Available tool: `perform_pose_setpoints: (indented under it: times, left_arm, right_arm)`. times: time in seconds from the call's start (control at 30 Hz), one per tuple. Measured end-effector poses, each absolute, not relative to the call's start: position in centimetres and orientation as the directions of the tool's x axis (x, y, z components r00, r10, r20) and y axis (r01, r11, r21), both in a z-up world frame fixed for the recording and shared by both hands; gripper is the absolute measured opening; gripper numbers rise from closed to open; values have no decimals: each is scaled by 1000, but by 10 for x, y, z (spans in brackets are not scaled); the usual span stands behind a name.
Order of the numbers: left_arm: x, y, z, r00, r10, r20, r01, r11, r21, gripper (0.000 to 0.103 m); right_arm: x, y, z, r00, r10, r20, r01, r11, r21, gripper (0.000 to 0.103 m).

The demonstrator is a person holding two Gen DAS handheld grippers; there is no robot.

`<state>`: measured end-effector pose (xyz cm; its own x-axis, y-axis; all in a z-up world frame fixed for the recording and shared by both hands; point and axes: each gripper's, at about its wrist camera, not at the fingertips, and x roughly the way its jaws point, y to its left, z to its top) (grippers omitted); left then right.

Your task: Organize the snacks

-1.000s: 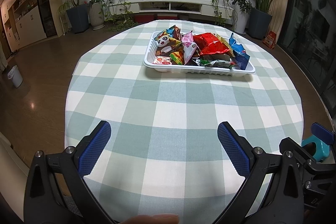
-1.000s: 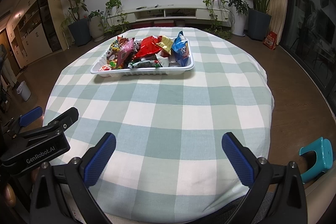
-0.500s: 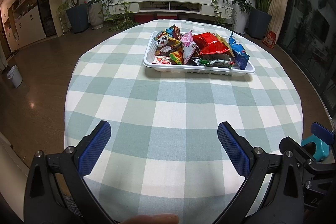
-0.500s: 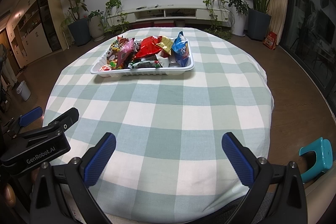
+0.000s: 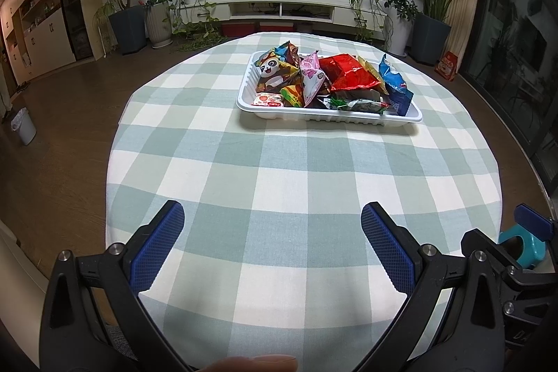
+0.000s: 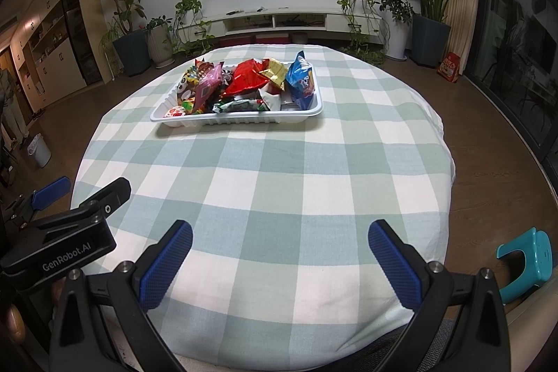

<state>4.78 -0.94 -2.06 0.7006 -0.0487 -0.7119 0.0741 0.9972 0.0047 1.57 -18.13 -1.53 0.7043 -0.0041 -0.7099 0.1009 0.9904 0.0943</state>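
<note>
- Right now I hold both grippers low at the near edge of the table (image 5: 279, 162), and I judge that as a resting pose: nothing loose lies on the checked cloth between me and the snacks.
- My left gripper (image 5: 272, 243) fills the bottom of the left wrist view, its blue pads (image 5: 157, 250) spread wide with nothing between them.
- My right gripper (image 6: 279, 253) sits the same way at the bottom of the right wrist view, jaws wide apart and empty; the left gripper's body pokes in at the lower left of that frame.
- All the snacks are heaped in the white tray (image 5: 327, 117), upper centre of the left view and well apart from both grippers.
- In the heap I can pick out a panda packet (image 5: 273, 72) at the left end, a red packet (image 5: 352, 75) in the middle and a blue packet (image 6: 301, 81) standing at the right end.
- Everything seems gathered in the tray, so I judge the organizing is largely done.
- A teal stool (image 6: 526, 260) stands on the floor at the lower right.
</note>
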Motion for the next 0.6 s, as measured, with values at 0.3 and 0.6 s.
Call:
perform_pose_setpoints:
  times: [0.3, 0.6]
  left_arm:
    - [47, -11, -21, 699, -49, -713, 75, 997, 5, 103]
    - [38, -13, -18, 718, -46, -695, 71, 997, 7, 103]
  right_arm:
    - [15, -182, -16, 704, -4, -711, 102, 990, 95, 103]
    - [15, -182, -16, 703, -4, -711, 101, 990, 94, 103]
